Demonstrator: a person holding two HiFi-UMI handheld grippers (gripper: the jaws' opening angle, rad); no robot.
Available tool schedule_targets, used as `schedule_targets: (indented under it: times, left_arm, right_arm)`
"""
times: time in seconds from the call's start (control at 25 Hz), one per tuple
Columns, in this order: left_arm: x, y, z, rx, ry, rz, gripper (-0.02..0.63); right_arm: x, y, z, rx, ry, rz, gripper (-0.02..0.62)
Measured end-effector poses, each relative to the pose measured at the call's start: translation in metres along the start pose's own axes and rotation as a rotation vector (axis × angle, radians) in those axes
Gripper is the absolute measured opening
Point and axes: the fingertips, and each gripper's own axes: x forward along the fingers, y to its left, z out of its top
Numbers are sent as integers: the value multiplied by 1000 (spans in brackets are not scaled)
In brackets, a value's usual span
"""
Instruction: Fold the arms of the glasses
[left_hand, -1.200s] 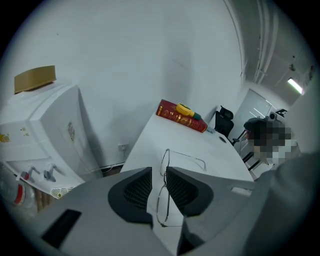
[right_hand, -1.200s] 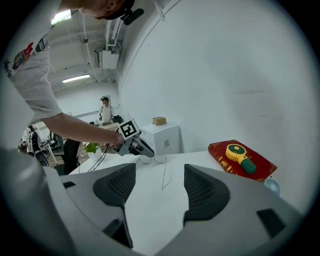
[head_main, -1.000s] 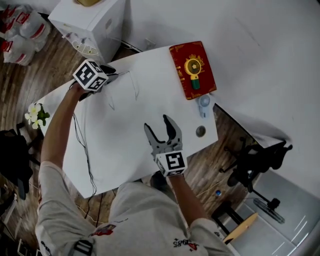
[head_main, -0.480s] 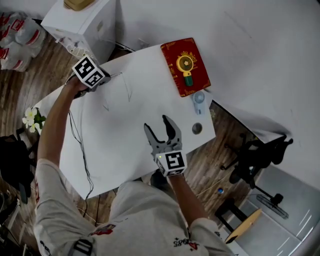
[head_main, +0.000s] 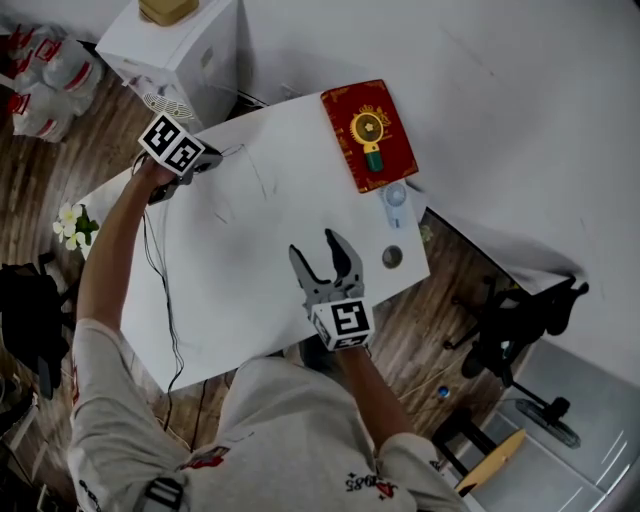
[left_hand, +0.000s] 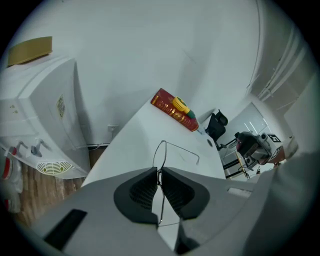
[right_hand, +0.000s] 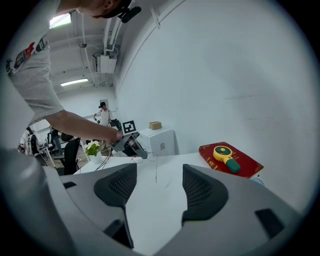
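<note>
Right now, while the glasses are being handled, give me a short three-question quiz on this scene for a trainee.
1. True or false: the right gripper is closed on the glasses.
2. What lies on the red book? A: a yellow gadget with a green handle. B: a mug. C: scissors.
3. Fill in: the glasses are pinched by the ___ gripper.

Key:
1. False. Its jaws stand apart with nothing between them.
2. A.
3. Left. The left gripper is shut on the thin wire frame.
</note>
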Motion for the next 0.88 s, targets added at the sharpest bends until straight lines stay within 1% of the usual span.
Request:
schedule_targets:
  times: [0.08,0.2,0.4,0.52,0.6,0.68,0.76,0.88]
  left_arm:
    - [-7,-15,-3,-26,-33,-14,26]
    - [-17,-38,-8,-64,-70,-14,26]
    - [-38,-76,-10,-116,-142,30,26]
    - [-50,-106,-11,-154,-189,54,26]
    - [-56,-127,-14,-193,-229,66,26]
    - [-59,-149,-19,-235,-276,71,25]
    - [-60,-171,-21,-269,-330,68,25]
    - [-58,-204,-25,-318,-401,50,25]
  right_arm:
    - [-4,1,1,-18,-28,24,275]
    - [-9,3,11,-5,-57,63,273]
    - [-20,-2,28,18,-97,125,272]
    - [-30,-5,41,48,-122,174,272]
    - [-35,-6,43,90,-119,233,264]
    - [-39,-6,37,136,-79,323,252]
    - [-43,-5,33,157,-37,409,242]
    - [-57,-8,33,203,-22,489,223]
